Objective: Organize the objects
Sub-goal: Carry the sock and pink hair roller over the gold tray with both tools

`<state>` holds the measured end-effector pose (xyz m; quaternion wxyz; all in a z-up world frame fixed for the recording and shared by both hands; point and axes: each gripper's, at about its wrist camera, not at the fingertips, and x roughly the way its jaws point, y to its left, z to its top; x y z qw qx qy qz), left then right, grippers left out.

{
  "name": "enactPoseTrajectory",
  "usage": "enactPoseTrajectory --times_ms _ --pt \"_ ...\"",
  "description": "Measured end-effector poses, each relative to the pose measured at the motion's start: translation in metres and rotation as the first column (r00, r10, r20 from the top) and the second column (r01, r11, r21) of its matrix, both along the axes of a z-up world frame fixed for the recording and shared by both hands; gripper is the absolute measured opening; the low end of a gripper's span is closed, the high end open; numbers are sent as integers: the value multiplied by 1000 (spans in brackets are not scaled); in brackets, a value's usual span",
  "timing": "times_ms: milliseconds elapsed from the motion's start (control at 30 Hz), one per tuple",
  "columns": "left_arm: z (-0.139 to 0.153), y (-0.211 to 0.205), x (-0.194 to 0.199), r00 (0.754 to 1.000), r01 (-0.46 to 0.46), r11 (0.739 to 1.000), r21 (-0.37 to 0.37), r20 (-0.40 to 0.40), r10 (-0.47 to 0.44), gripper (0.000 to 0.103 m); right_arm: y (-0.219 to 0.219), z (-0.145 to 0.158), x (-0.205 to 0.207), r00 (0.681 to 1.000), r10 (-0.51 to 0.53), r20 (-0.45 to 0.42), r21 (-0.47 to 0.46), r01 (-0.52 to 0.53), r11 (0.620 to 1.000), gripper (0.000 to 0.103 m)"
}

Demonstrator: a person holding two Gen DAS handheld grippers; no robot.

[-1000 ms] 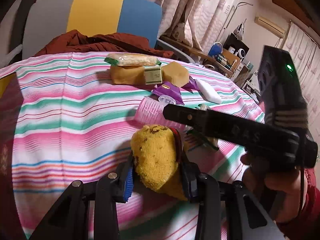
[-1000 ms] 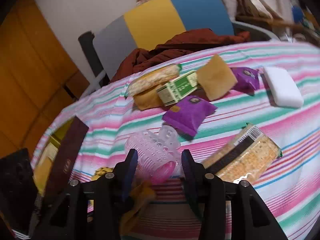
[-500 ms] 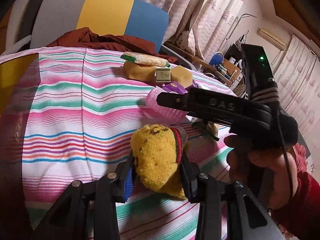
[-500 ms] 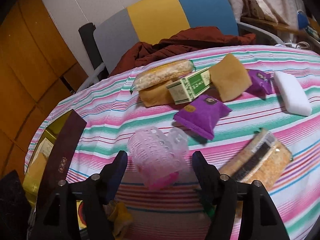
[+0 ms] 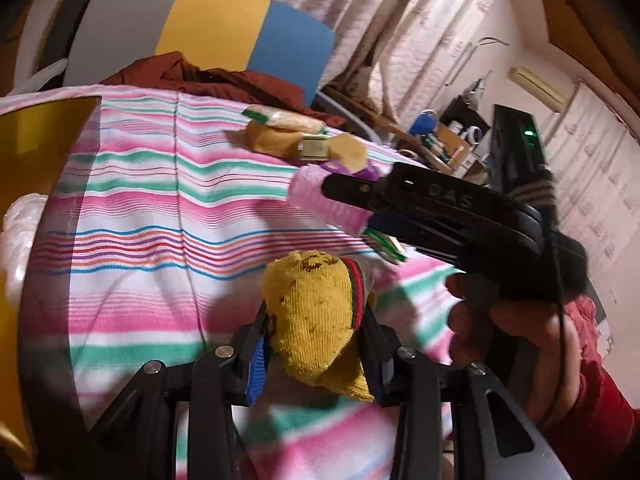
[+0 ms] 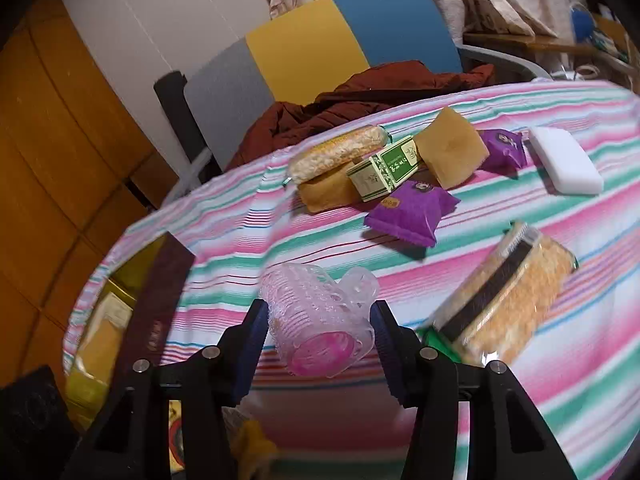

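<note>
Left gripper (image 5: 316,330) clamped on yellow sock (image 5: 316,312); right gripper (image 6: 318,328) jaws closing around pink plastic cup (image 6: 320,316), pads touching.

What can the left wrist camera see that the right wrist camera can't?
Only the left wrist view shows the person's hand holding the right tongs, and the air conditioner on the wall. Only the right wrist view shows the white block and the purple packet whole. Both show the yellow sock in the left tongs, the pink cup between the closing right tongs' fingers, and the striped cloth.
</note>
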<state>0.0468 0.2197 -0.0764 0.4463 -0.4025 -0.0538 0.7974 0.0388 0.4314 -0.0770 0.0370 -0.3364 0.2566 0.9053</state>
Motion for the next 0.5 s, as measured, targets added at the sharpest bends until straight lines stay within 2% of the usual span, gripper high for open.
enactPoseTrajectory --times_ms 233,500 --pt "27 -27 18 999 26 998 64 -40 -23 39 -13 14 14 999 0 -38 -56 -2 998 52" --pt "51 -91 15 993 -86 989 122 -65 95 39 -46 31 14 994 63 -87 -129 -74 989 52"
